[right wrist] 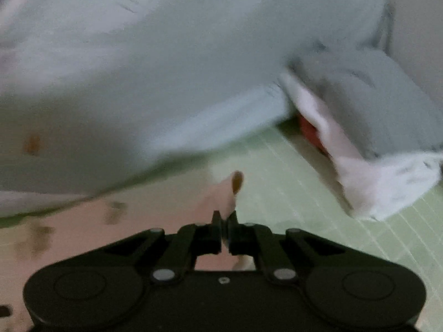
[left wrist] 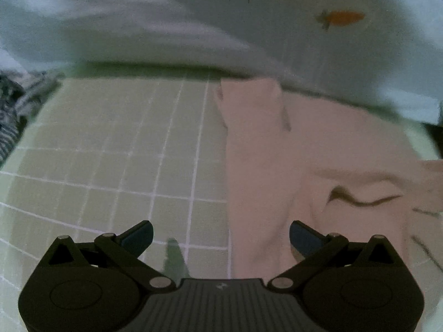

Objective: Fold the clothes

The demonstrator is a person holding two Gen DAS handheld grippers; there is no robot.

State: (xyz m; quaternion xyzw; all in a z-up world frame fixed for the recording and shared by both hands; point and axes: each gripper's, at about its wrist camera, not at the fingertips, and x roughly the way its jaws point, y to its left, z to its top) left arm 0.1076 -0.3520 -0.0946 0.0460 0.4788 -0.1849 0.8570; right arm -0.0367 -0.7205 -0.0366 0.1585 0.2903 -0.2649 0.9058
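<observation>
I see my left gripper (left wrist: 221,235) spread wide and holding nothing, poised above a pale green mat (left wrist: 110,152) ruled with a white grid. Its right-hand fingertip sits over the edge of a pink garment (left wrist: 277,166) that lies flat on the mat, filling the right half of the left wrist view. Dark curved line markings are printed on the pink cloth near the right edge.

Beyond the pink garment lies a large pale blue-grey garment (left wrist: 304,41) with a small orange carrot print (left wrist: 346,18). A striped black-and-white cloth (left wrist: 11,110) shows at the far left edge.

In the right wrist view, my right gripper (right wrist: 224,218) is closed tight on a fold of the pink garment (right wrist: 218,196), which rises in a small peak just ahead of the fingertips. The picture is blurred. The blue-grey garment (right wrist: 166,69) fills the upper part of the view. To the right, a grey and white bundle of cloth (right wrist: 373,138) rests on the green mat (right wrist: 290,193), with something red (right wrist: 308,130) tucked beneath it that I cannot identify.
</observation>
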